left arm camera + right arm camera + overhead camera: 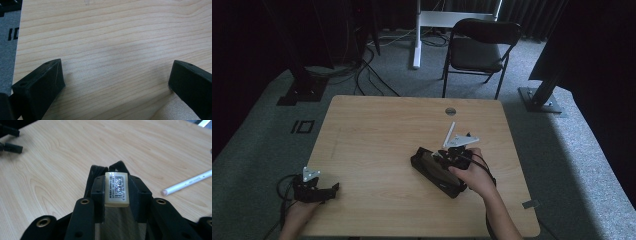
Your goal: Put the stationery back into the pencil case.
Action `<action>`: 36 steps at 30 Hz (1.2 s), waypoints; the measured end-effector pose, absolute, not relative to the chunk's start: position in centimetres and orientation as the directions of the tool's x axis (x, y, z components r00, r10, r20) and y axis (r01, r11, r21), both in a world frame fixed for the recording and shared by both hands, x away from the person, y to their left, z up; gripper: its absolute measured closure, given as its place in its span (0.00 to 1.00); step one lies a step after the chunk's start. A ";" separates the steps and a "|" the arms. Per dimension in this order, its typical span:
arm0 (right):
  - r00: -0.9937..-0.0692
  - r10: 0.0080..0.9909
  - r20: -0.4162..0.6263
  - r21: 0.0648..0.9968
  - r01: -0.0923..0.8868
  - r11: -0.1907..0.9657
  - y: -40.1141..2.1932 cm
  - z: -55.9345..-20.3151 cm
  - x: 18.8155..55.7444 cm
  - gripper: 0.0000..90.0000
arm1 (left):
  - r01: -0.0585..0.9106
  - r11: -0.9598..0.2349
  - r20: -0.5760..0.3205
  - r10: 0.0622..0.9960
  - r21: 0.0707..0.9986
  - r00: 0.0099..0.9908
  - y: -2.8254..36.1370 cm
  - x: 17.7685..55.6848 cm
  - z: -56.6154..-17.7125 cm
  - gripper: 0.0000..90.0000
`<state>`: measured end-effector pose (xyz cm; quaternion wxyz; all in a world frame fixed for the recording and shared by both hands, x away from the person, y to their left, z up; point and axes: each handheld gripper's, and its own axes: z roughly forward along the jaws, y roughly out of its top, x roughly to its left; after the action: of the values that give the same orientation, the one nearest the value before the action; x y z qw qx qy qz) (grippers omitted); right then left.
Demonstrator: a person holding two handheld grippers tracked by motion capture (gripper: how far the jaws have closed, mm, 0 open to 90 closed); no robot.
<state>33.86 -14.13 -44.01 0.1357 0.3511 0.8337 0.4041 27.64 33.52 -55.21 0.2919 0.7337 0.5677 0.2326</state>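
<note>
My right gripper (441, 156) (117, 185) is shut on a small cream eraser (117, 188) with a barcode label, pinched upright between its black jaws. It hovers over an open black case (432, 172) (91, 180) lying at the table's right middle, with the eraser above the case's opening. A white tube (449, 134) (187, 182) lies on the wood just beyond the case. My left gripper (331, 192) (116, 75) rests at the table's near left corner, jaws wide open over bare wood with nothing between them.
The wooden table (377, 135) has a round cable hole (450, 111) near its far edge. A black chair (477, 47) and a white desk leg (416, 35) stand beyond it on grey carpet, with cables (367, 70) on the floor.
</note>
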 end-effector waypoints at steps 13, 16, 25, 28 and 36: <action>-0.737 0.673 0.061 0.710 0.506 0.490 -12.9 -45.6 35.0 0.76 | 0.697 -0.186 0.011 0.969 0.692 0.248 33.5 27.6 -55.2 0.00; -0.742 0.668 0.054 0.693 0.510 0.510 -12.8 -46.0 35.3 0.76 | 0.697 -0.186 0.011 0.969 0.692 0.248 33.5 27.6 -55.2 0.00; -0.759 0.649 0.056 0.640 0.526 0.560 -12.2 -47.3 35.9 0.76 | 0.697 -0.186 0.010 0.969 0.692 0.248 33.5 27.6 -55.2 0.00; -0.756 0.652 0.058 0.621 0.539 0.569 -12.1 -47.7 36.1 0.76 | 0.698 -0.186 0.010 0.969 0.692 0.248 33.5 27.6 -55.2 0.00; -0.755 0.655 0.041 0.579 0.552 0.600 -11.5 -48.4 36.5 0.76 | 0.697 -0.186 0.010 0.969 0.692 0.248 33.5 27.6 -55.2 0.00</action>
<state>36.45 -11.55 -48.44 0.0880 0.3391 0.8901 0.2916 27.64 33.53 -55.20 0.2917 0.7341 0.5674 0.2326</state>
